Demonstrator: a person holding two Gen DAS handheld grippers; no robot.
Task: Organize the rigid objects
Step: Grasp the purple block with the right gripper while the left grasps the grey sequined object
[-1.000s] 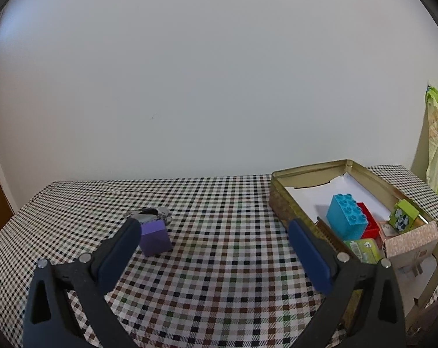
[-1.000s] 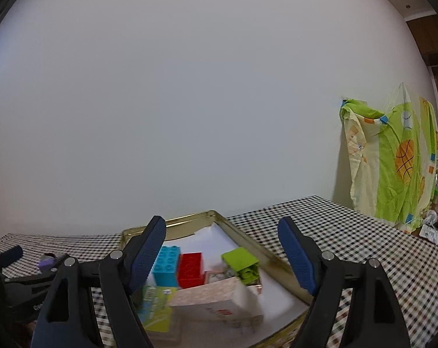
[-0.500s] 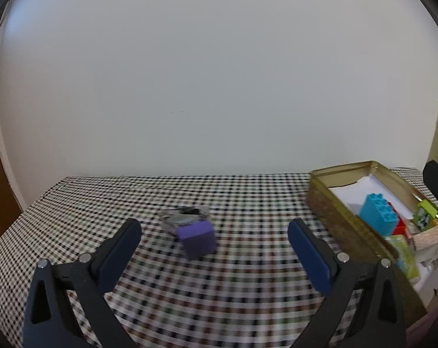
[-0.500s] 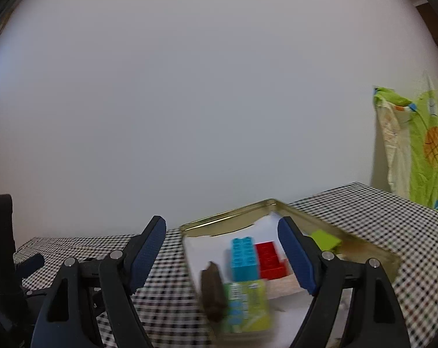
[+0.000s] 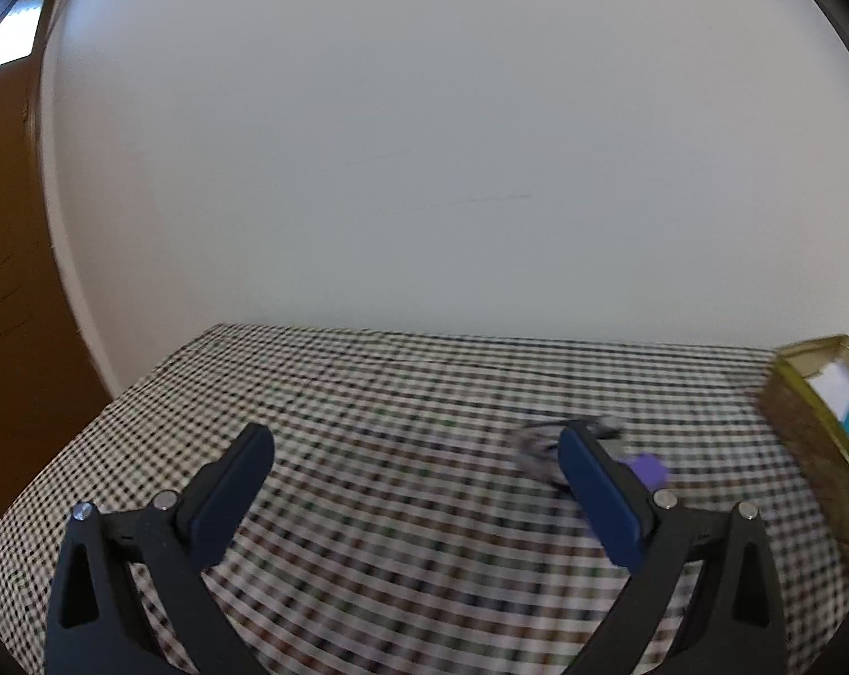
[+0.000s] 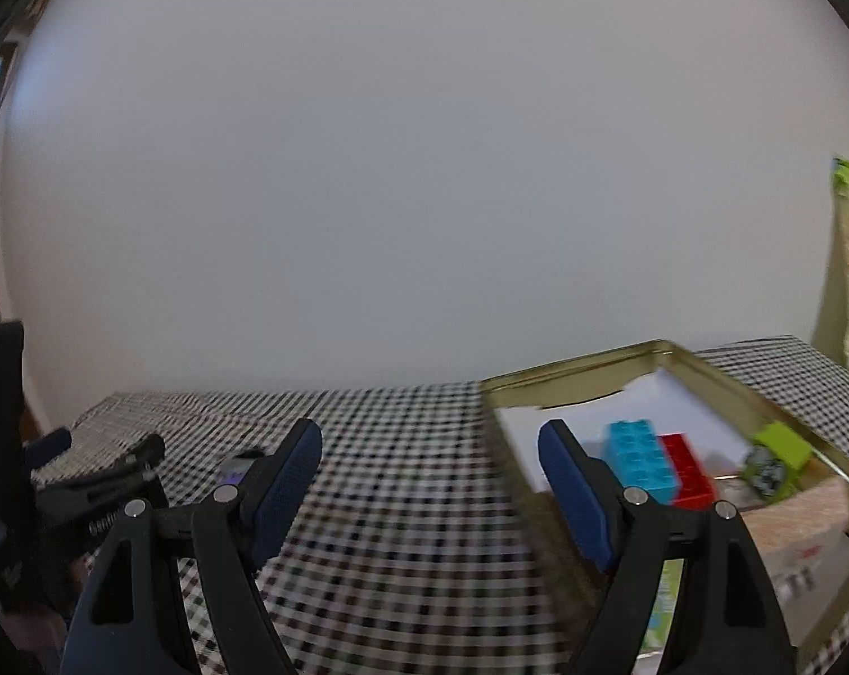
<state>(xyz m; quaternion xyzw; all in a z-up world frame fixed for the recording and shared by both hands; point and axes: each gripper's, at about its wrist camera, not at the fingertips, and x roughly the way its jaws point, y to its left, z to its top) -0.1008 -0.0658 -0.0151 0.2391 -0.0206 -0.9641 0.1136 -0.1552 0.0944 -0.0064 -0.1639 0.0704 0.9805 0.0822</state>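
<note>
Both tools stand spread with nothing between their fingers. The left tool hangs over the checked table; a purple block lies just behind its right finger, beside a blurred grey thing, perhaps a clip. The right tool faces the gold tin, which holds blue, red and green blocks.
</note>
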